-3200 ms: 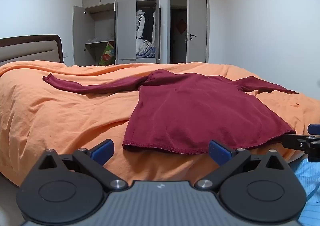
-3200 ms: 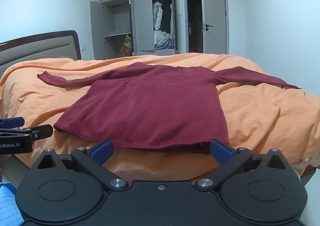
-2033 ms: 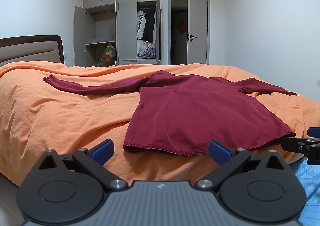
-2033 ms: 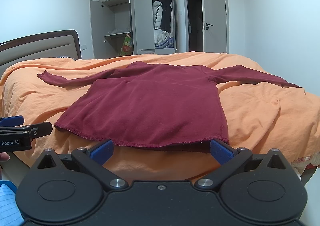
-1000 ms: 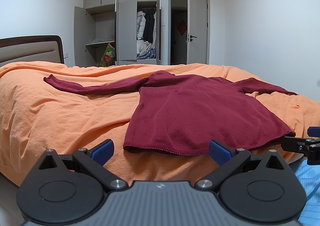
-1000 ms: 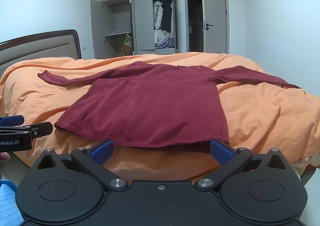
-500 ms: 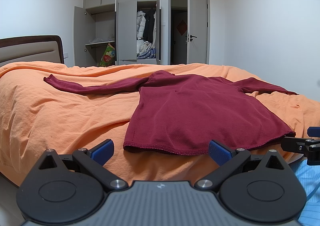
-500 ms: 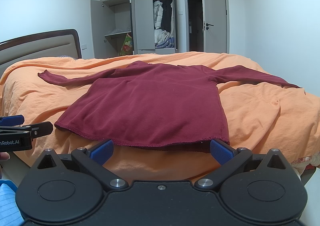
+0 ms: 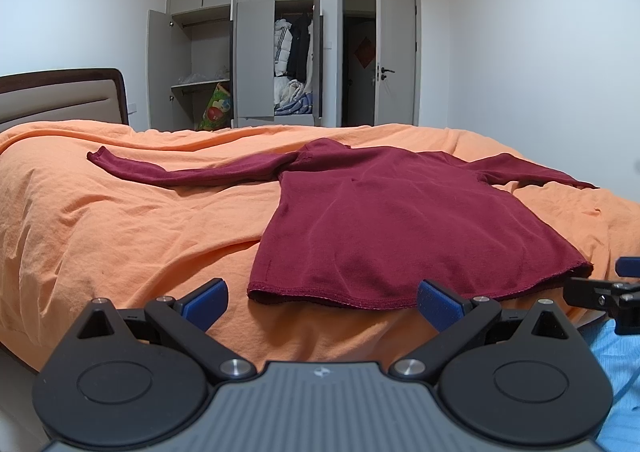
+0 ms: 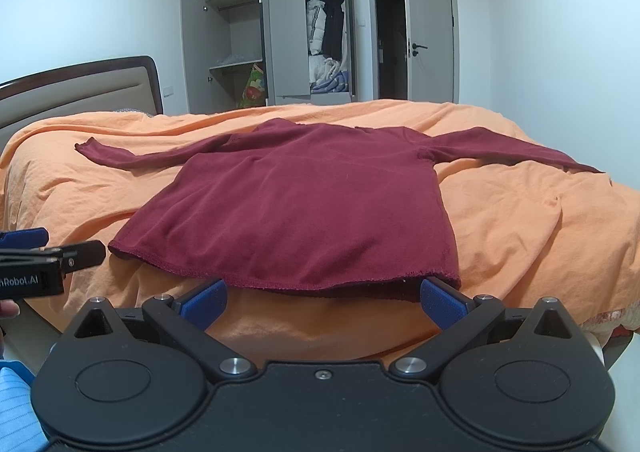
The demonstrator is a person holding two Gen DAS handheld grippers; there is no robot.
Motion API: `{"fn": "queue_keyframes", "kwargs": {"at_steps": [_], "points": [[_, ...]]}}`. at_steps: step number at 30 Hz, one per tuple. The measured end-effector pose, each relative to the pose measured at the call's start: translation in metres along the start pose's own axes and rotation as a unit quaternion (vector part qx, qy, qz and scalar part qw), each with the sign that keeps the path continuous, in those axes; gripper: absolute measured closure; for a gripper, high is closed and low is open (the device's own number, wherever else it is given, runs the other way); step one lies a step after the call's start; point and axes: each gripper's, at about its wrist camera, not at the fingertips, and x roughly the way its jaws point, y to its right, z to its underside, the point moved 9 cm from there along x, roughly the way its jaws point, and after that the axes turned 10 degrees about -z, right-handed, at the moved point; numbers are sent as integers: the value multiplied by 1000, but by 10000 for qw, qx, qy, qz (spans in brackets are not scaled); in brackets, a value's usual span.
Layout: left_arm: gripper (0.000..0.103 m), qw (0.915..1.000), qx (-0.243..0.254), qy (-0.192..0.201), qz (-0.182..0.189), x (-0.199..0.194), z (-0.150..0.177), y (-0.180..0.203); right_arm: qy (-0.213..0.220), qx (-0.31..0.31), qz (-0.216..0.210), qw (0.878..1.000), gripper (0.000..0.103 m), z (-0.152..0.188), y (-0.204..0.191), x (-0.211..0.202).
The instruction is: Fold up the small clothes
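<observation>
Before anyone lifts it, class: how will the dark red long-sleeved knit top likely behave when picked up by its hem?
The dark red long-sleeved knit top probably drapes limply, since it follows the orange bedsheet's folds. Its spread sleeves would likely dangle.

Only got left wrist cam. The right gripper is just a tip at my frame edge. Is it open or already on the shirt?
Observer: Open. In the right wrist view the right gripper has its blue pads spread wide with nothing between them, facing the near hem of the maroon shirt.
Operator: And my left gripper, seen from that side: is it touching the hem?
Observer: No. The left gripper sits beside the hem's left corner, with a strip of orange bedcover showing between its tip and the cloth.
</observation>
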Motion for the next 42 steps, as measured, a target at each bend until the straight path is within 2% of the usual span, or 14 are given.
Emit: {"fn": "queue_keyframes", "kwargs": {"at_steps": [6,12,19,25,29,31,37,42], "points": [[0,9994,143,-72,-311,25,-22,-5,-129,37,30,9999,0,-8,8,12],[0,9972,117,-62,-729,70,-68,-8,-151,245,161,9995,0,-31,34,34],[0,9967,-325,-178,-718,147,-138,12,13,427,402,9983,0,-81,91,71],[0,9982,-443,-120,-392,219,-185,71,368,800,854,9925,0,-130,183,104],[0,9987,-478,-169,-13,267,-201,127,555,1332,1267,9814,0,-150,263,117],[0,9987,-438,-234,123,291,-203,157,709,1655,1448,9730,0,-156,305,121],[0,9978,-232,-482,396,347,-191,229,698,2210,2258,9462,0,-160,429,132],[0,9972,-83,-595,448,374,-182,262,667,2716,2224,9340,1,-155,494,146]]}}
